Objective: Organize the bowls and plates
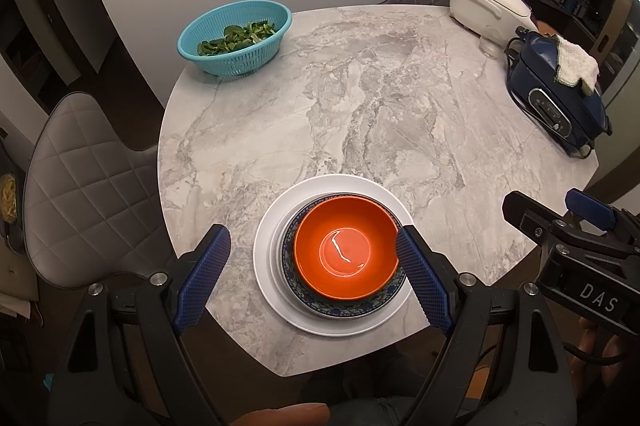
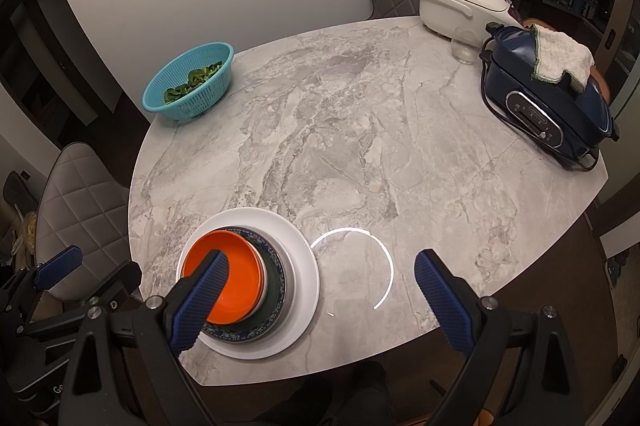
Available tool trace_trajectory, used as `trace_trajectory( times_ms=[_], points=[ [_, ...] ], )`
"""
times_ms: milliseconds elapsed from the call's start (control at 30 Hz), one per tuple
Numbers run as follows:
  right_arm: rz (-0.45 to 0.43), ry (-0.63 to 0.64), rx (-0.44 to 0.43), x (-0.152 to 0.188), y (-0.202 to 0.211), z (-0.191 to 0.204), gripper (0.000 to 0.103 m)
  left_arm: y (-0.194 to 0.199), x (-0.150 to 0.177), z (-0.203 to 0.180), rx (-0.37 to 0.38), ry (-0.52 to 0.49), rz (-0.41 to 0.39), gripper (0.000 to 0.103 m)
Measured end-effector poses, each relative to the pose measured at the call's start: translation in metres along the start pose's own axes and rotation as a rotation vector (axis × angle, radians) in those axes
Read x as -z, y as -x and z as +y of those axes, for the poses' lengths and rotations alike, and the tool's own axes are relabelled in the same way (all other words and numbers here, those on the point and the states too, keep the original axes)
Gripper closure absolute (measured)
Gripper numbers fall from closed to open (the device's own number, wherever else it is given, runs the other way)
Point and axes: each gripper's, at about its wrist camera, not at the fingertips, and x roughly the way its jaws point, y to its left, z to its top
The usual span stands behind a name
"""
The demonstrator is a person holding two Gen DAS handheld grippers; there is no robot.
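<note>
I see the orange bowl [image 1: 346, 248] at lower centre of the left wrist view, nested in a dark bowl with a blue patterned rim [image 1: 340, 306], which sits on a white plate [image 1: 280, 226]. The stack rests on the marble table [image 1: 360, 106] near its front edge. In the right wrist view the same stack appears at lower left: orange bowl [image 2: 228, 276], patterned bowl [image 2: 272, 290], white plate [image 2: 304, 266].

My left gripper [image 1: 314, 276] has its jaws spread wide and holds nothing. Its right finger overlaps the orange bowl's right rim in the picture; I cannot tell whether it touches. Its left finger lies over bare table, left of the plate.

My right gripper [image 2: 318, 300] is also spread wide and holds nothing. Its left finger overlaps the orange bowl in the picture; its right finger lies over bare table at lower right. This gripper also shows at the right edge of the left wrist view [image 1: 560, 216].

A ring-shaped light reflection [image 2: 360, 262] lies on the table just right of the plate.

Farther out:
- Upper left: a teal colander [image 1: 236, 36] holding green leaves [image 1: 236, 36].
- Upper right: a white appliance [image 1: 486, 4].
- Right edge: a dark blue cooker [image 1: 560, 98] with a white cloth [image 1: 576, 64] draped on top.
- Left and far side: grey quilted chairs [image 1: 88, 182].
</note>
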Motion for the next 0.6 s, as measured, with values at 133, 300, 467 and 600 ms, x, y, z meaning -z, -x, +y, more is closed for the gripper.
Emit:
trace_trajectory(
  times_ms=[133,300,467,600],
  points=[
    [0.001,0.0,0.0,-0.0001,0.0,0.0001,0.007,0.0002,-0.0006,0.0001,0.0,0.001,0.0,0.019],
    [0.002,-0.001,-0.001,0.0007,-0.0001,0.0008,0.007,-0.0001,-0.0017,0.0011,0.001,-0.002,0.001,0.019],
    [0.002,0.0,-0.001,-0.0002,-0.0006,0.0004,0.007,-0.0015,0.0016,0.0031,-0.007,0.004,-0.003,0.019],
    [0.004,0.002,-0.003,-0.0011,-0.0018,0.0006,0.007,-0.0026,0.0033,0.0066,-0.01,0.012,-0.012,0.019]
  ],
)
